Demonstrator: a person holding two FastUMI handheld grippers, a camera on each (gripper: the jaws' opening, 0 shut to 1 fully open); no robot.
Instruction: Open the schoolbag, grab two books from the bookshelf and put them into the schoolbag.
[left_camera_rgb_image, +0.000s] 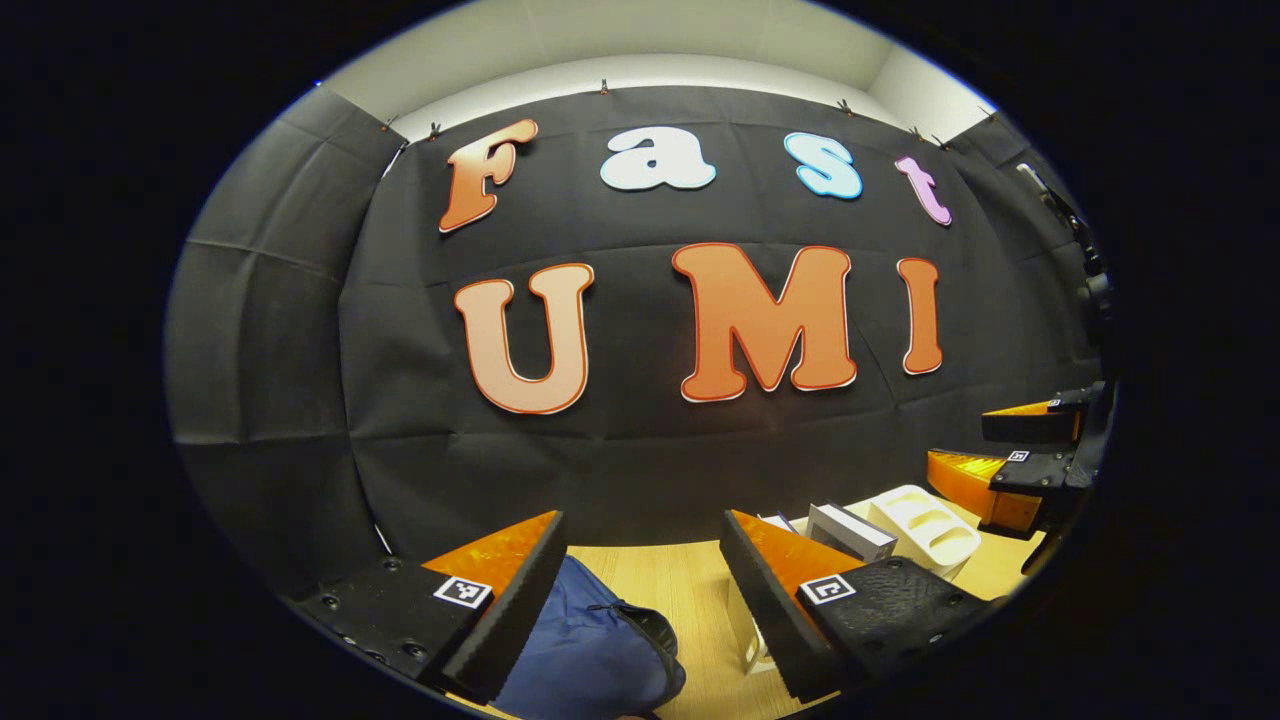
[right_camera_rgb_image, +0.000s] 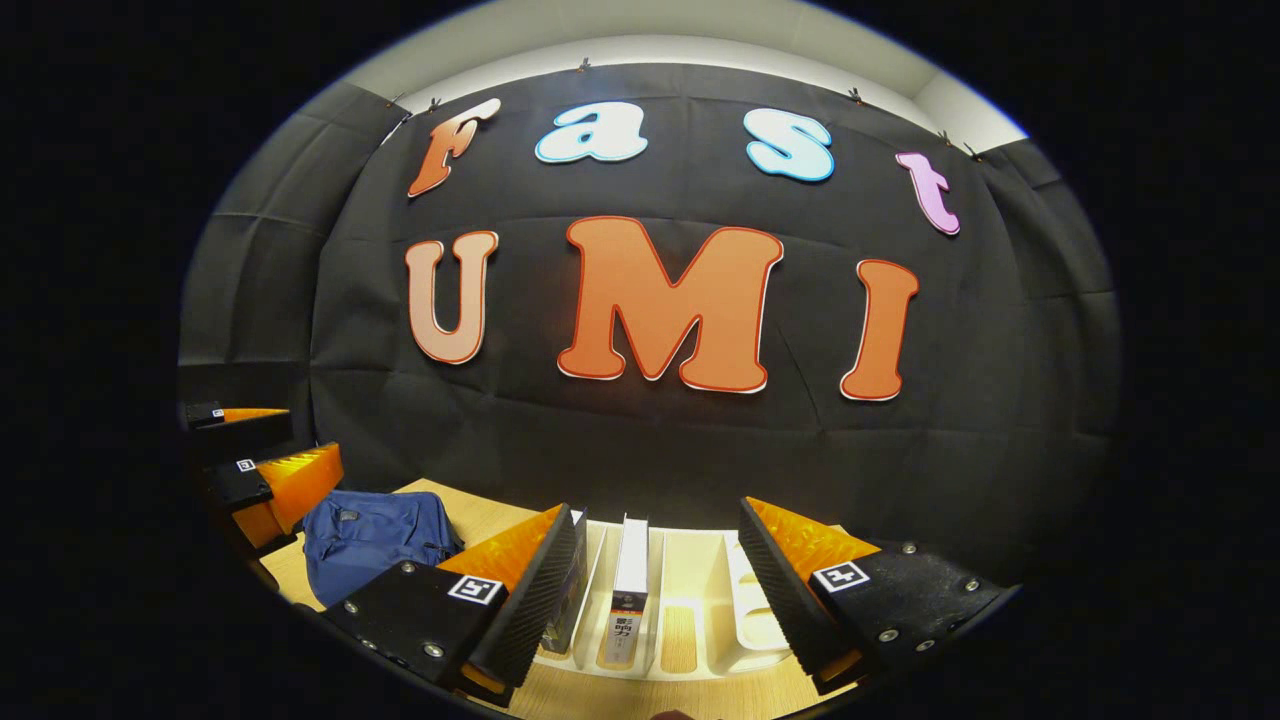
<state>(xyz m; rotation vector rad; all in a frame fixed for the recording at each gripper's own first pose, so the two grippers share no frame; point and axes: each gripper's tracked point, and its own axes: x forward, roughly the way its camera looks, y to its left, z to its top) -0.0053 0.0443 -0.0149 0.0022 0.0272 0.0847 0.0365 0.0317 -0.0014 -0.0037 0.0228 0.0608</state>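
Note:
A blue schoolbag (left_camera_rgb_image: 585, 650) lies on the wooden table below my left gripper (left_camera_rgb_image: 640, 600), whose jaws stand wide open with nothing between them. In the right gripper view the schoolbag (right_camera_rgb_image: 370, 540) rests at the left. My right gripper (right_camera_rgb_image: 655, 590) hovers open over a white slotted bookshelf (right_camera_rgb_image: 700, 610). A white-spined book (right_camera_rgb_image: 628, 585) stands upright in one slot, and a darker book (right_camera_rgb_image: 570, 600) stands partly hidden behind the left finger. In the left gripper view the bookshelf (left_camera_rgb_image: 925, 530) with a book (left_camera_rgb_image: 850, 530) sits at the right, near the other gripper (left_camera_rgb_image: 1020, 455).
The wooden table (left_camera_rgb_image: 680, 590) runs back to the black cloth wall. In the right gripper view the other gripper (right_camera_rgb_image: 260, 455) hangs open at the far left, just above the schoolbag.

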